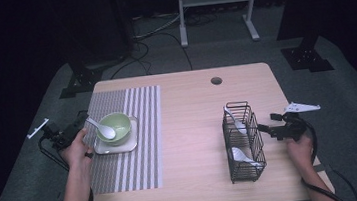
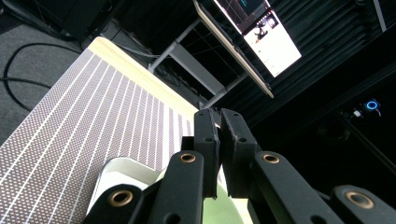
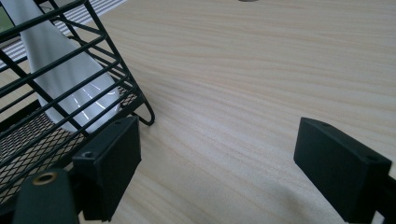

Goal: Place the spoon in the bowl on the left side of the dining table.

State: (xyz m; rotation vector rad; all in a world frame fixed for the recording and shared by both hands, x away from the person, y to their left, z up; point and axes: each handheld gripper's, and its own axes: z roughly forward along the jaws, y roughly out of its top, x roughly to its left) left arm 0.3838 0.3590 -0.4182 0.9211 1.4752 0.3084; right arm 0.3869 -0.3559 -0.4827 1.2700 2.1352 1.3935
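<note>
We are working at the table [image 1: 189, 129]: the wire basket [image 1: 242, 141] is standing right of centre, our right gripper [image 3: 217, 163] gaping beside it. Our left gripper [image 2: 219, 154] is pinching the white spoon [image 1: 102, 128] resting in the green bowl [image 1: 118, 124].

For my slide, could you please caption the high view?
Left gripper at the spoon in a green bowl; right gripper open beside the wire basket.
</note>
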